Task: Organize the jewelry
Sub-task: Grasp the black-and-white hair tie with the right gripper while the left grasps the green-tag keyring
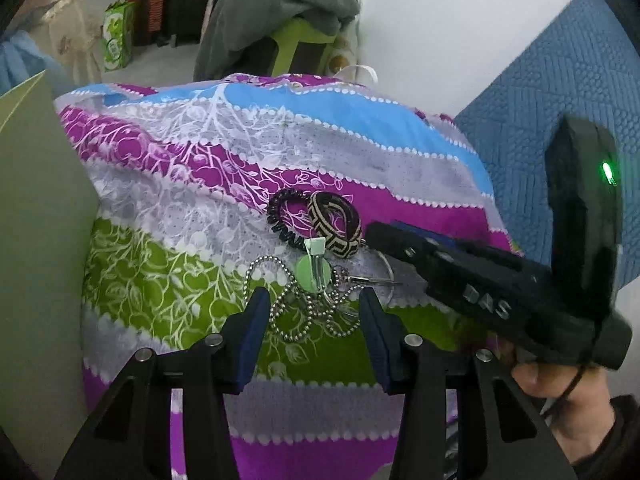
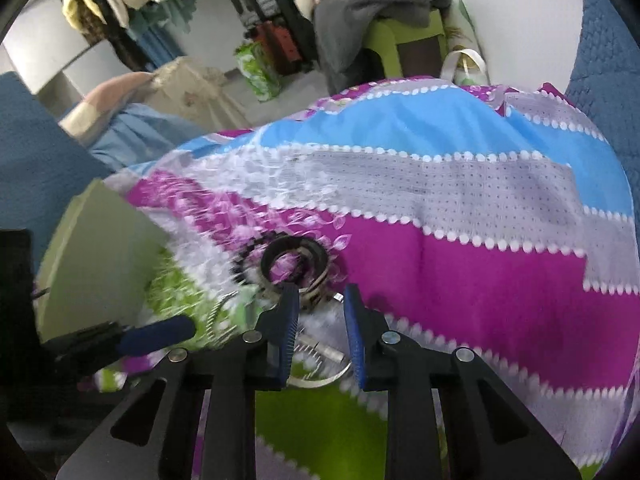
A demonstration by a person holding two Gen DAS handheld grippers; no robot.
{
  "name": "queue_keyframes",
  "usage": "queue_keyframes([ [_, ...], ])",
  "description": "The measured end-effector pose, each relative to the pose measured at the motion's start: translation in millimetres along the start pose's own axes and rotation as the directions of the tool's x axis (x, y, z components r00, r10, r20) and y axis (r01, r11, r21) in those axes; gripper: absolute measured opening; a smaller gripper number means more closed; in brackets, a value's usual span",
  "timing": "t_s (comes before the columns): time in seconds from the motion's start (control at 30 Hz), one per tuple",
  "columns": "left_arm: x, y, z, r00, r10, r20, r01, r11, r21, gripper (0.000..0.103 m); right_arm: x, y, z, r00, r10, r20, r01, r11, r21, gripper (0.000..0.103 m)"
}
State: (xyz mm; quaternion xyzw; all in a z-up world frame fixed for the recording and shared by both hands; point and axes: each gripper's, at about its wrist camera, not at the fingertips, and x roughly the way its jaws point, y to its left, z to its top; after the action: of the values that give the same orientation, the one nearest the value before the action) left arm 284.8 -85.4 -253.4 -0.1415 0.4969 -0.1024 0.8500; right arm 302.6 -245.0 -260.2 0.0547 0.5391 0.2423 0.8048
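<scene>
A jewelry pile lies on a striped floral cloth (image 1: 180,184): a black-and-tan woven bangle (image 1: 336,224), a black spiral hair tie (image 1: 280,216), a silver ball chain (image 1: 296,312), a green round clip (image 1: 313,274) and a thin wire hoop (image 1: 384,276). My left gripper (image 1: 314,300) is open, its fingers either side of the chain. My right gripper (image 2: 321,294) is open just short of the bangle (image 2: 296,264), over a metal hoop (image 2: 320,376); it also shows in the left wrist view (image 1: 460,268), coming in from the right. The right view is blurred.
A pale green board (image 1: 36,240) stands at the cloth's left edge. A blue quilted cover (image 1: 560,80) lies to the right. Beyond the cloth are a grey garment on a green stool (image 1: 288,8), a green box (image 1: 118,36) and other clutter on the floor.
</scene>
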Motion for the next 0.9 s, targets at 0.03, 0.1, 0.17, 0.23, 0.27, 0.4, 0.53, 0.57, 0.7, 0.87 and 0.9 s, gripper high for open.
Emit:
queue_keyframes([
  [0.03, 2, 0, 1, 1.000, -0.014, 0.001, 0.014, 1.000, 0.002, 0.045, 4, 0, 2, 1.000, 0.006, -0.006, -0.006, 1.000, 0.007, 0.021],
  [0.1, 5, -1, 3, 1.000, -0.024, 0.005, 0.024, 1.000, 0.000, 0.040, 14, 3, 5, 1.000, 0.001, -0.021, -0.001, 1.000, -0.003, 0.020],
  [0.17, 9, -2, 4, 1.000, -0.014, -0.001, 0.014, 1.000, 0.015, 0.039, 19, 7, 7, 1.000, -0.006, -0.029, 0.005, 1.000, -0.028, 0.018],
  [0.23, 15, -3, 4, 1.000, -0.020, -0.010, 0.020, 1.000, 0.017, 0.039, 24, 9, 7, 0.999, -0.020, -0.039, 0.018, 0.999, -0.050, 0.015],
  [0.27, 16, -3, 4, 1.000, -0.015, -0.010, 0.015, 1.000, 0.019, 0.039, 25, 8, 7, 0.999, -0.026, -0.045, 0.023, 0.998, -0.051, 0.013],
  [0.4, 22, -3, 5, 1.000, -0.003, -0.010, 0.003, 1.000, 0.015, 0.035, 25, 3, 8, 0.998, -0.014, -0.053, 0.012, 1.000, -0.027, 0.008],
  [0.53, 26, -5, 6, 1.000, 0.004, -0.018, -0.003, 1.000, 0.028, 0.033, 16, -1, 9, 0.999, -0.024, -0.032, 0.023, 1.000, -0.017, 0.008],
  [0.57, 27, -6, 6, 1.000, 0.009, -0.021, -0.008, 1.000, 0.030, 0.033, 15, -1, 9, 0.999, -0.027, -0.027, 0.027, 1.000, -0.015, 0.008],
  [0.7, 32, -12, 6, 0.999, 0.044, -0.011, -0.044, 0.997, 0.061, 0.031, 10, -3, 10, 0.998, -0.053, -0.014, 0.053, 0.998, -0.019, 0.008],
  [0.87, 37, -16, 8, 0.998, 0.068, 0.000, -0.068, 0.996, 0.066, 0.023, 7, -6, 5, 0.996, -0.085, -0.038, 0.084, 0.996, -0.018, 0.008],
  [0.9, 38, -16, 9, 0.998, 0.062, 0.000, -0.062, 0.996, 0.061, 0.023, 6, -6, 3, 0.995, -0.088, -0.041, 0.087, 0.996, -0.018, 0.008],
])
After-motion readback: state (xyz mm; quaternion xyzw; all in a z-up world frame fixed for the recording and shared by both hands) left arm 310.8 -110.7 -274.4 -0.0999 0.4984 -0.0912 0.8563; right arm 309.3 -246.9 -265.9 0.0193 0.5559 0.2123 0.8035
